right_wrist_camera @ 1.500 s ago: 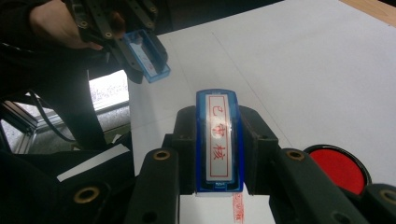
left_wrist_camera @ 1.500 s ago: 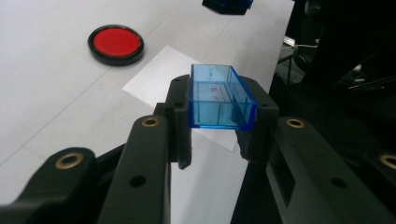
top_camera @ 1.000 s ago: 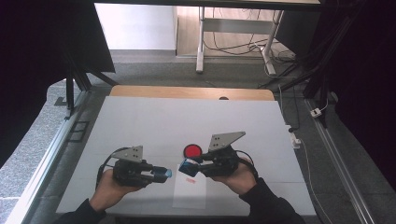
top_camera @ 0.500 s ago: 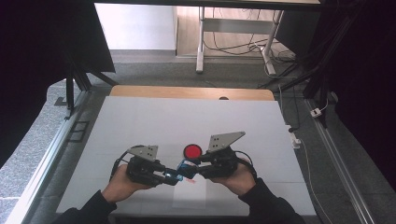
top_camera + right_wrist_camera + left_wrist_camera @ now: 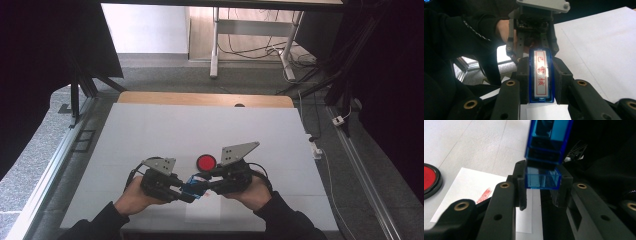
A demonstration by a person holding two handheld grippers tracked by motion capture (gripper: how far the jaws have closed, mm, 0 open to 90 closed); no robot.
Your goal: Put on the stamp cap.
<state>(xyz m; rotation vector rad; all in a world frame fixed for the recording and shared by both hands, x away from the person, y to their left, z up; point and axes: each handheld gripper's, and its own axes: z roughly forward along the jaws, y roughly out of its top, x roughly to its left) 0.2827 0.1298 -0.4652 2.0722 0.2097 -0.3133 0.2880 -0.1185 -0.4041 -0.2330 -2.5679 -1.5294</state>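
The white label [image 5: 541, 75] on the top face of the blue translucent plastic stamp [image 5: 541, 98] carries red characters in one column inside a thin red frame. They appear to read 已, 審, 核, though the strokes are blurred. The white paper sheet [image 5: 469, 188] lying at the near edge of the white table [image 5: 150, 135] bears a red framed stamp imprint [image 5: 484, 195]; its characters are too small to read.
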